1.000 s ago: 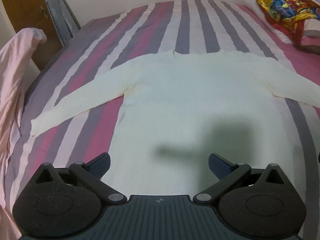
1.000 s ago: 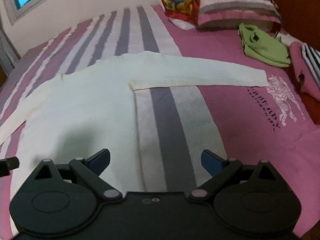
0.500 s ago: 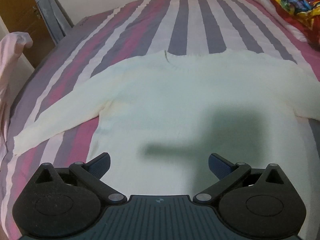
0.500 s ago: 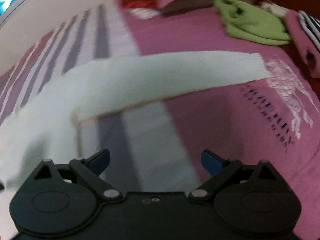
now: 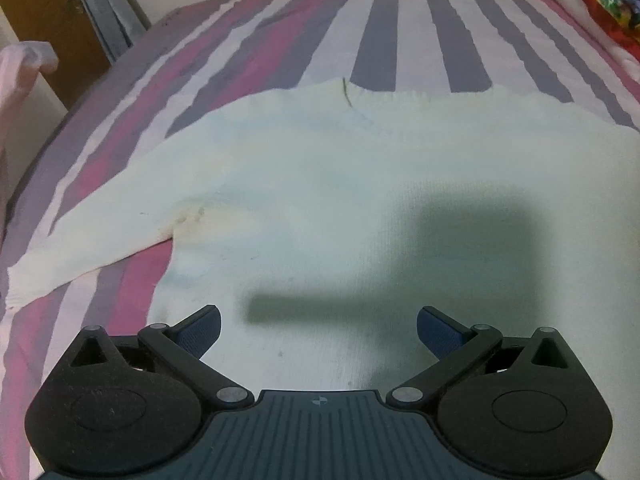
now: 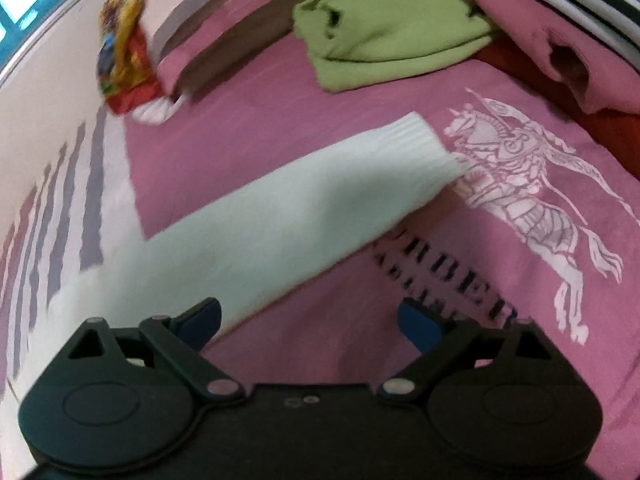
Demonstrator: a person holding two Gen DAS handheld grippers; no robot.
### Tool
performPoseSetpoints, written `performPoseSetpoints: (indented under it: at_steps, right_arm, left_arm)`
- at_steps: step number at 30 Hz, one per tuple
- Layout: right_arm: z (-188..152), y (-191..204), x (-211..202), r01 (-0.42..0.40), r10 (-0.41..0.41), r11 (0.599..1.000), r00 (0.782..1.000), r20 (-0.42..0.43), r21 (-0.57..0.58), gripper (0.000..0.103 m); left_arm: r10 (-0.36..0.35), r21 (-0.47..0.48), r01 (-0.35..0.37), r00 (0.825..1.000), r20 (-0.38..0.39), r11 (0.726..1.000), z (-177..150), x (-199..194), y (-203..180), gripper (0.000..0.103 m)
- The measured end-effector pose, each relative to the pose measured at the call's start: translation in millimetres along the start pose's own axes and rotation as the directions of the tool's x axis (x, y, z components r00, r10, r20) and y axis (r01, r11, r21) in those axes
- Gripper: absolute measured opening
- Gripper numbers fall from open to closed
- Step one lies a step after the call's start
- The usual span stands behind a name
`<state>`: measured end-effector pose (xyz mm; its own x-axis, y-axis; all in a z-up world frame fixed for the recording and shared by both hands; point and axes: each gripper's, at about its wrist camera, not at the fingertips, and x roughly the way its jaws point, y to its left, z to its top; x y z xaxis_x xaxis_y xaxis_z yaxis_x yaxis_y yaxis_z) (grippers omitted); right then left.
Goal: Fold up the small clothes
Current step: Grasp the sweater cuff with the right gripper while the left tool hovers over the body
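- Sweater point(image 5: 320, 184): white, spread flat on striped bed point(image 5: 400, 32).
- Left gripper point(image 5: 319, 326): jaws wide, empty, above the body.
- Right gripper point(image 6: 309, 320): jaws wide, empty, over the sleeve point(image 6: 280, 216).
- Advice: pinch the cuff point(image 6: 424, 148) squarely, lay sleeve across the chest.

dim indoor light | hard shadow on sweater point(image 5: 320, 208) | right view motion-blurred | fisheye edges

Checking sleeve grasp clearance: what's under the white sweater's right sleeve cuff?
The sleeve cuff lies flat on the pink bedcover, its end touching the white horse-and-rider print. Whatever print continues beneath the cuff is hidden. The right gripper is open above the sleeve.
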<state>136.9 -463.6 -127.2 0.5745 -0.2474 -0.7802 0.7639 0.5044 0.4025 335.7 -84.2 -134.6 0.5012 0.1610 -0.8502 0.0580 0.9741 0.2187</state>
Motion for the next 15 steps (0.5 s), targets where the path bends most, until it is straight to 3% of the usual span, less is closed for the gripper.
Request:
performPoseSetpoints:
  at_steps: [8, 9, 10, 11, 12, 15]
  right_arm:
    - [22, -18, 19, 0.010, -0.016, 0.994, 0.998, 0.058, 0.107, 0.088]
    - [23, -18, 20, 0.014, -0.021, 0.994, 0.998, 0.062, 0.110, 0.070]
    - [26, -19, 23, 0.034, -0.041, 0.993, 0.997, 0.061, 0.115, 0.005]
    - [28, -21, 25, 0.057, -0.064, 0.990, 0.997, 0.050, 0.127, 0.011]
    - [28, -26, 25, 0.044, -0.051, 0.988, 0.998, 0.045, 0.148, 0.008]
    - [34, -37, 26, -0.008, 0.001, 0.979, 0.999, 0.033, 0.206, 0.015]
  left_arm:
    - [-0.046, 0.033, 0.047, 0.998, -0.039, 0.998, -2, 14, 4, 0.103]
    - [-0.054, 0.036, 0.055, 0.998, -0.041, 0.998, -2, 14, 4, 0.103]
    - [-0.059, 0.039, 0.061, 0.997, -0.040, 0.997, -2, 14, 5, 0.103]
    - [-0.068, 0.046, 0.069, 0.997, -0.040, 0.997, -2, 14, 5, 0.103]
    - [-0.085, 0.049, 0.087, 0.996, -0.043, 0.995, -1, 13, 5, 0.103]
    - [-0.121, 0.061, 0.124, 0.991, -0.049, 0.990, -1, 13, 6, 0.103]
